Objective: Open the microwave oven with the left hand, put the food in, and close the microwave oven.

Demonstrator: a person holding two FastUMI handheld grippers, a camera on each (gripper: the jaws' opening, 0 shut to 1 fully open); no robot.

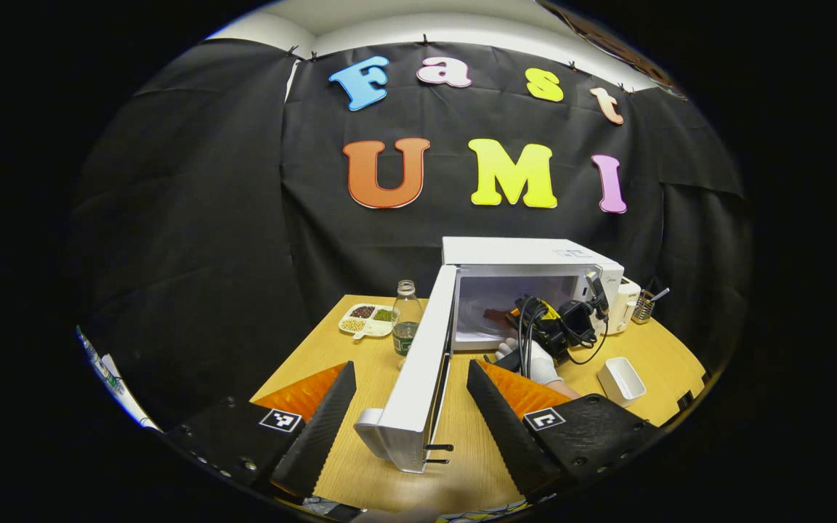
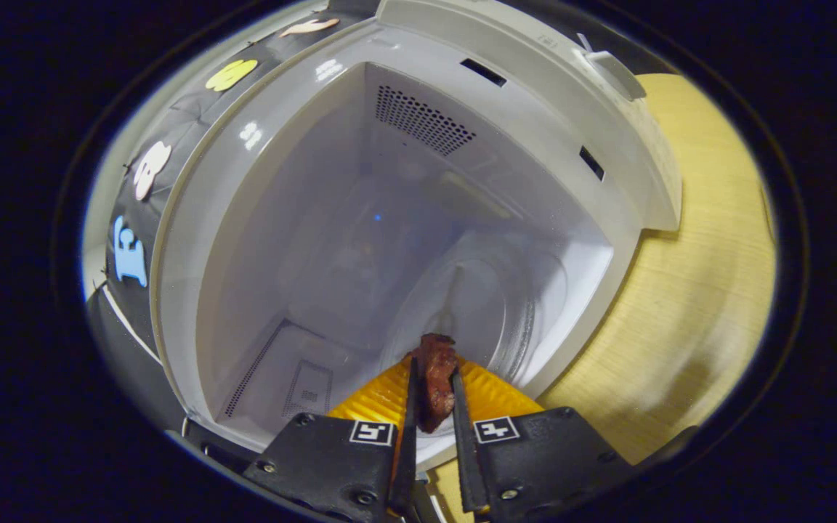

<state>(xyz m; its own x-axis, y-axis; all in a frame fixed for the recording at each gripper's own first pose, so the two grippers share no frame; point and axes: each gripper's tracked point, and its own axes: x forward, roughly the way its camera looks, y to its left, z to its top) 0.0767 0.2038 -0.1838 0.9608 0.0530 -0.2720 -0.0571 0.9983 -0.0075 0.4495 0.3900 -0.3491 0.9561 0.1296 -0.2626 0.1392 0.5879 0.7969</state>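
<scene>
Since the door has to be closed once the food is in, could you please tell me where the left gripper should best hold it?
Probably the door's free outer edge, nearest the left gripper. The door stands wide open, edge-on between the open fingers, so closing them across its thin edge from the front should give hold to swing it toward the microwave.

Both views are evenly and brightly lit from overhead, and colours read clearly. In the left gripper view the wooden tabletop is sharp at the centre, while strong fisheye bending curves the booth's wall and squeezes everything near the rim, where the picture darkens. In the right gripper view small white glare spots sit on the microwave oven frame, and its cavity is dimmer and greyish, with soft reflections on the back wall. A blurred shadow falls on the tabletop at lower right. The food close to the lens looks slightly soft.
</scene>
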